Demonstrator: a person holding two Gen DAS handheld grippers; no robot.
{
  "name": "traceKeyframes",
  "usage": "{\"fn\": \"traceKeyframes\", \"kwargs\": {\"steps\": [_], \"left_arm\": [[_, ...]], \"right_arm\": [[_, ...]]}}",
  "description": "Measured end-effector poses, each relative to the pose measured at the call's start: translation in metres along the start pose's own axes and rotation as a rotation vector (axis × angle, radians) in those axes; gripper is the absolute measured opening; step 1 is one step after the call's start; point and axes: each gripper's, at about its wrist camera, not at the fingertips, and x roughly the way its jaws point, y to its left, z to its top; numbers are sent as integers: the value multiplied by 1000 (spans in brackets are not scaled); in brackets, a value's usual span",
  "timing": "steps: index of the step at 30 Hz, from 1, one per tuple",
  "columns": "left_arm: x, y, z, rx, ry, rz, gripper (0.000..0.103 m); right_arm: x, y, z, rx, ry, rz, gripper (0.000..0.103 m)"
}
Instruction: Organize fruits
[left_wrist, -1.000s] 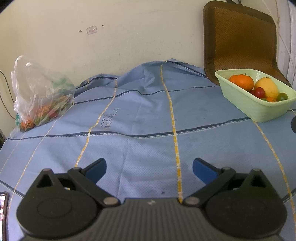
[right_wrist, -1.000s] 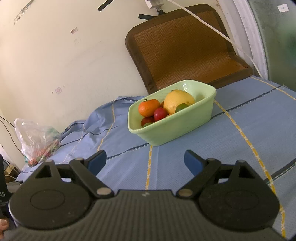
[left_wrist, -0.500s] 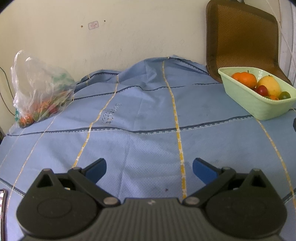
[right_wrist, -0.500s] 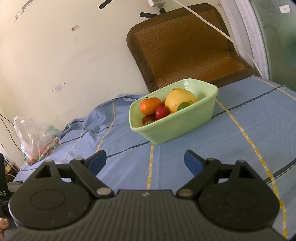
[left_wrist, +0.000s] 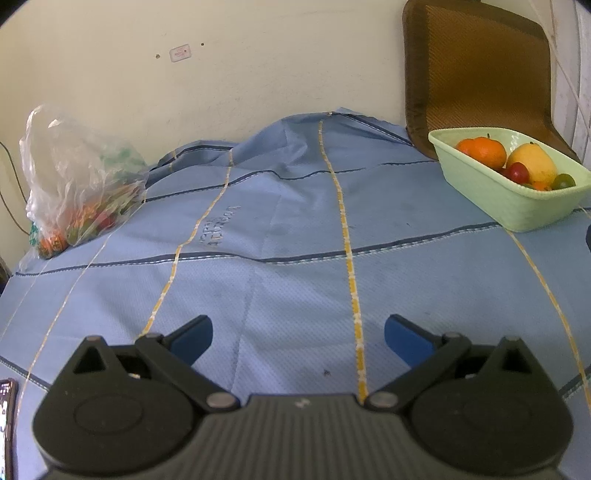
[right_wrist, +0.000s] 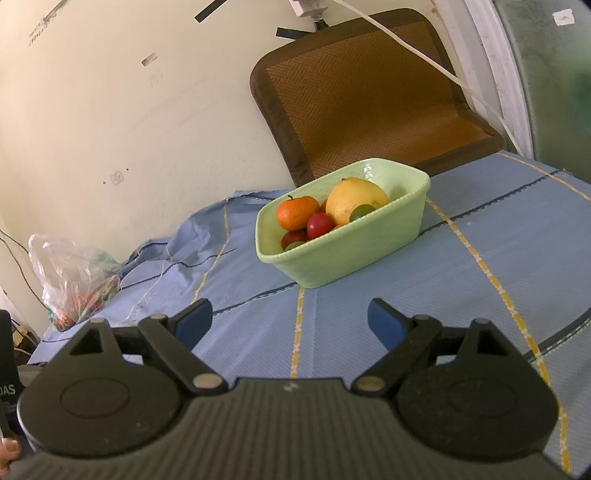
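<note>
The letters "AS" can be read in white on a black box (right_wrist: 7, 373) at the left edge. The cloth (left_wrist: 295, 229) has a faded print, not readable.

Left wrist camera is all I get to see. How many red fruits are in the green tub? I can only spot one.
Observer: Two. The right wrist view shows a second red fruit tucked low in the green tub, next to the orange fruit.
Operator: Is the other gripper holding anything?
Observer: No. The right gripper has its jaws wide apart, with only the blue cloth showing between them.
Operator: What's on the wall above the brown mat?
Observer: A strip of black tape is stuck to the wall just above the brown mat.
</note>
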Motion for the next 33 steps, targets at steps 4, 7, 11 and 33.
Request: {"fn": "traceKeyframes", "kwargs": {"steps": [4, 7, 11, 33], "left_arm": [[0, -1, 0, 6, 0, -1, 103], [0, -1, -1, 11, 0, -1, 103], [0, -2, -1, 19, 0, 0, 103], [-1, -15, -4, 80, -13, 9, 103]], "right_arm": [[-1, 0, 0, 2, -3, -2, 93], [-1, 0, 0, 2, -2, -2, 93], [-1, 0, 0, 2, -1, -2, 93], [-1, -1, -1, 6, 0, -5, 94]]}}
